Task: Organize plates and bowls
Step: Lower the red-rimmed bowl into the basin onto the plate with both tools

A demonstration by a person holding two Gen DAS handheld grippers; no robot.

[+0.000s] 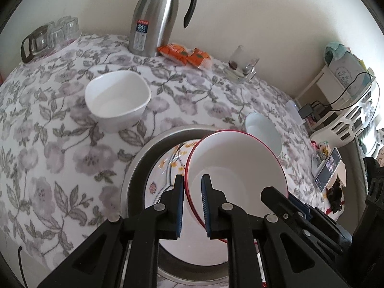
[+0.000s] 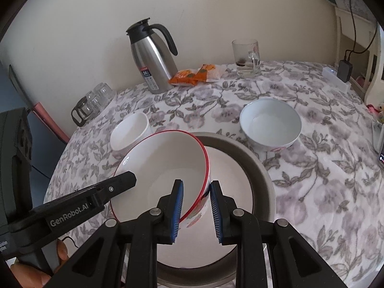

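A red-rimmed white bowl [image 1: 237, 168] [image 2: 168, 168] is held tilted above a white plate [image 2: 228, 180] that lies in a grey metal dish [image 1: 141, 163] [image 2: 254, 165]. My left gripper [image 1: 192, 204] is shut on the bowl's left rim. My right gripper [image 2: 196, 206] straddles the bowl's right rim, its blue pads [image 2: 178, 206] close to the wall. A plain white bowl [image 1: 117, 98] [image 2: 130, 130] sits on the table at the left. A pale blue bowl [image 1: 264, 132] [image 2: 270, 122] sits at the right.
The round table has a floral cloth [image 2: 324, 168]. A steel thermos jug [image 1: 156, 16] [image 2: 152, 55], orange snack packets [image 1: 184, 54] [image 2: 192, 74], a glass mug [image 2: 247, 57] and upturned glasses [image 1: 55, 33] stand at the back. A shelf unit [image 1: 348, 96] stands right.
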